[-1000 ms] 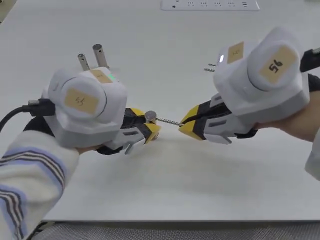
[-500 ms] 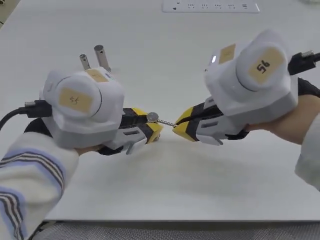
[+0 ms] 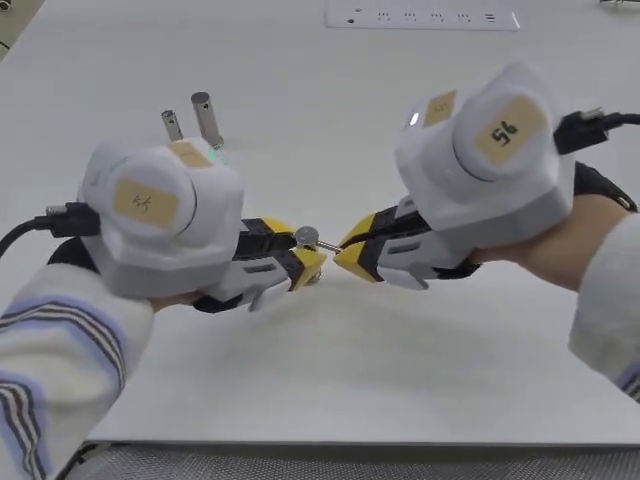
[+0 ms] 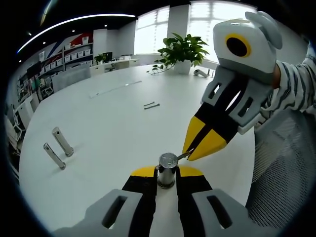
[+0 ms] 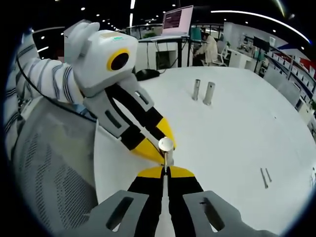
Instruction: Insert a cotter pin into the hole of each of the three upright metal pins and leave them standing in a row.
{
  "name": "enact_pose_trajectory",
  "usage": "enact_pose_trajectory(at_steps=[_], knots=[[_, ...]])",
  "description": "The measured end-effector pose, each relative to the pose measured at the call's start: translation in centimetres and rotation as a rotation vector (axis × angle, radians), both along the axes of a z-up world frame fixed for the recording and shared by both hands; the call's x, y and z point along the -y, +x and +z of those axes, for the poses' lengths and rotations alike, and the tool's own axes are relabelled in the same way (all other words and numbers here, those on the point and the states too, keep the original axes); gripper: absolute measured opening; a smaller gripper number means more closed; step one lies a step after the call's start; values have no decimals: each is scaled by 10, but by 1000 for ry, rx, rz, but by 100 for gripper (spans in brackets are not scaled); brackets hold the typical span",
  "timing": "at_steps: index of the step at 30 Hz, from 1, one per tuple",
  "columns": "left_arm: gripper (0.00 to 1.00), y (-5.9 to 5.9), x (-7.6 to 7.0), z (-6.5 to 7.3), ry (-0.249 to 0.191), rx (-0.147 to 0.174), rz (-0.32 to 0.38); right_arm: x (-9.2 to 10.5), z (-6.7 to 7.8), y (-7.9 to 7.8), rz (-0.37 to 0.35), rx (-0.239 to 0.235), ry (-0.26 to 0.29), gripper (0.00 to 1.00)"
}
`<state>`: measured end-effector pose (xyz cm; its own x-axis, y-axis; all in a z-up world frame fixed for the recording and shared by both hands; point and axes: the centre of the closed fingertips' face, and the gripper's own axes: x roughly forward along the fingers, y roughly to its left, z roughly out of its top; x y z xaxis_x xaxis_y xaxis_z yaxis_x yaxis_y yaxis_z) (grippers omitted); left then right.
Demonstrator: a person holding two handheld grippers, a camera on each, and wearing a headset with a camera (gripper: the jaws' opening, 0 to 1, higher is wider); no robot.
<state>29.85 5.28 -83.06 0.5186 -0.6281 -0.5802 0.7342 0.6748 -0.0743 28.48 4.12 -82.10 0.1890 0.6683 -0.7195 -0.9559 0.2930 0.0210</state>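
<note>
Metal pin (image 4: 167, 168), short silver cylinder with flat round head, clamped in left gripper (image 3: 303, 263) over white table (image 3: 330, 360), right gripper (image 3: 347, 252) facing it nose to nose, jaws pinching thin cotter pin (image 4: 183, 156) against its head

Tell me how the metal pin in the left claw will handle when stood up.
The metal pin looks solid steel: probably stiff, heavy for its size. Slender like the two standing pins, so likely tips easily; round, it would roll.
</note>
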Motion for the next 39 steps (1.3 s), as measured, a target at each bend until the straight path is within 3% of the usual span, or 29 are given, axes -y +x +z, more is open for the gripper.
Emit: enact_pose_trajectory(at_steps=[3, 10, 16, 19, 25, 29, 39], knots=[[13, -2, 0, -6, 21, -11, -16, -2, 0, 0, -3, 0, 2, 3], [14, -2, -1, -18, 14, -41, -19, -9, 0, 3, 0, -3, 19, 3], [13, -2, -2, -23, 22, -56, -19, -9, 1, 0, 24, -6, 65, 6], [13, -3, -2, -23, 25, -59, -19, -5, 0, -2, 33, 5, 60, 11], [13, -3, -3, -25, 31, -65, -24, 4, 0, -4, 32, -12, 50, 8], [13, -3, -3, -26, 33, -64, -26, 0, 3, -6, 38, -21, 80, 6], [13, -5, -5, -25, 31, -68, -24, -7, 3, -1, 39, -6, 88, 3]])
